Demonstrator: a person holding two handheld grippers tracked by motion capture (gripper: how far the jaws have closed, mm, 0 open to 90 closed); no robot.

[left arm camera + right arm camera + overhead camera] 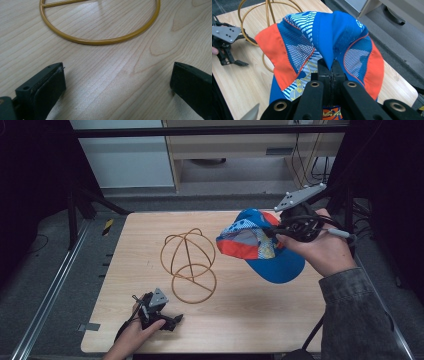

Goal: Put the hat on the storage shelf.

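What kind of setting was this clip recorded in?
Probably a lab or workshop recording station: a small wooden table stands inside a dark metal frame, with loose cables hanging behind it, and a person works a handheld gripper in each hand.

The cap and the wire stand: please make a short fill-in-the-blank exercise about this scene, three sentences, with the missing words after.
1. The right gripper is shut on the crown of the ____, held above the table.
2. The jaws of the left gripper stand ____, with bare wood between them.
3. The wire stand has the colour ____.

Missing words: cap; open; gold
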